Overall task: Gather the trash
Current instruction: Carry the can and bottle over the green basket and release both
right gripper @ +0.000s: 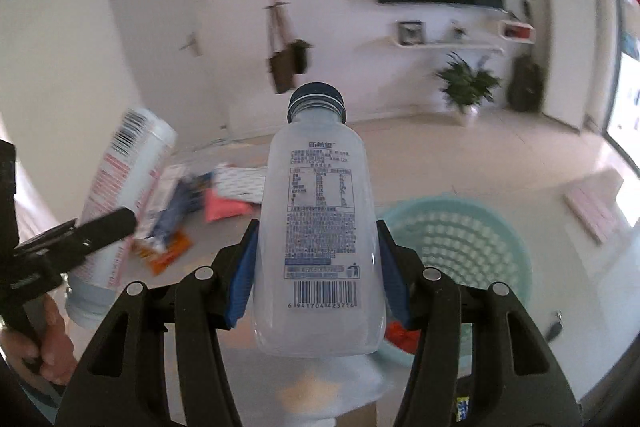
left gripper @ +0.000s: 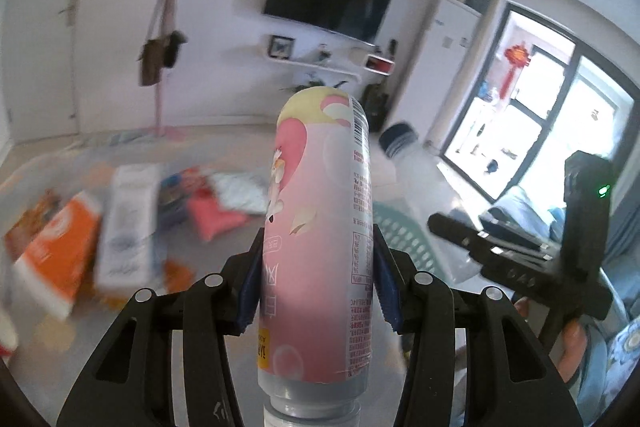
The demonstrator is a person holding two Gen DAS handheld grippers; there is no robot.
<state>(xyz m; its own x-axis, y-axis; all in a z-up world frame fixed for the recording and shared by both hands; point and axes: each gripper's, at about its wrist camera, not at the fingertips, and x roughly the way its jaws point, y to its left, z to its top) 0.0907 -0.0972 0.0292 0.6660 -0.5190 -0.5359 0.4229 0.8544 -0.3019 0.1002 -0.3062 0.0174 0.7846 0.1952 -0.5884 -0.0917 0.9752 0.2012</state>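
Observation:
My left gripper (left gripper: pixel 318 279) is shut on a pink-labelled bottle (left gripper: pixel 320 227), held upside down with its cap end toward the camera. My right gripper (right gripper: pixel 318 267) is shut on a clear white bottle (right gripper: pixel 318 227) with a dark blue cap (right gripper: pixel 317 103) pointing away. Each bottle also shows in the other view: the pink bottle (right gripper: pixel 120 211) at the left, the clear bottle (left gripper: pixel 404 163) at the right. A teal plastic basket (right gripper: pixel 460 247) stands on the floor to the right, below the right gripper; it also shows in the left wrist view (left gripper: pixel 404 239).
Loose wrappers and cartons lie on a pale surface to the left: an orange carton (left gripper: pixel 56 259), a white carton (left gripper: pixel 128 227), a pink packet (right gripper: pixel 228 207) and an orange wrapper (right gripper: pixel 164 251). A potted plant (right gripper: pixel 466 87) and a coat stand (left gripper: pixel 168 39) stand by the far wall.

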